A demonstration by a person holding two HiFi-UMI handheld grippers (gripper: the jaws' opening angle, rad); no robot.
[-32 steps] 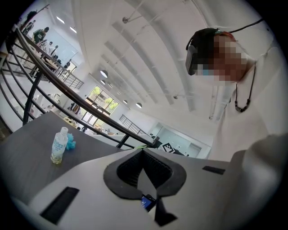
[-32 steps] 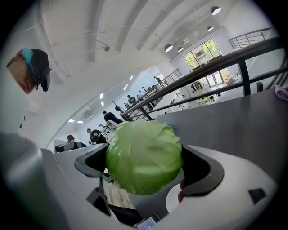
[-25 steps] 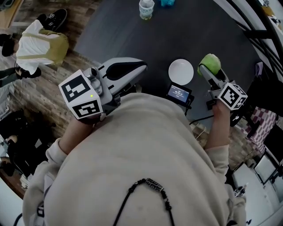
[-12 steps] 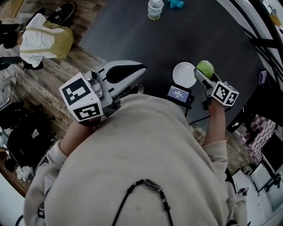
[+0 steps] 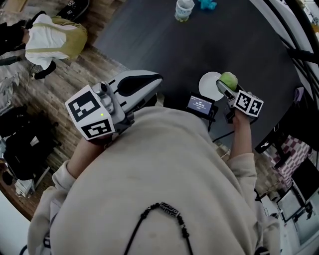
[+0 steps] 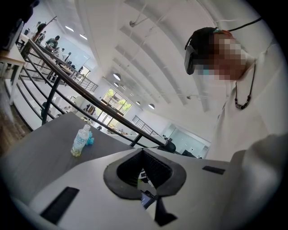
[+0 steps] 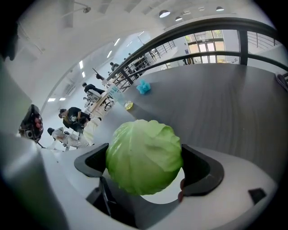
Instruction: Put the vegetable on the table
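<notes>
A round green cabbage (image 5: 229,79) sits between the jaws of my right gripper (image 5: 227,84), which is shut on it. In the head view it hangs over the right edge of a small white plate (image 5: 207,85) on the dark table (image 5: 234,35). The right gripper view shows the cabbage (image 7: 144,155) filling the gap between the black pads (image 7: 204,173), with grey tabletop beyond. My left gripper (image 5: 155,79) is held at the table's near edge, away from the cabbage, with its jaws together and nothing in them; the same shows in the left gripper view (image 6: 145,174).
A small device with a lit screen (image 5: 201,104) lies at the table's near edge beside the plate. A clear bottle (image 5: 184,9) and a blue object (image 5: 207,4) stand at the far side. A seated person in white (image 5: 47,40) is on the wooden floor to the left.
My right gripper has carried the cabbage leftward, from beside the white plate to over its right edge. The left gripper has kept its place.
</notes>
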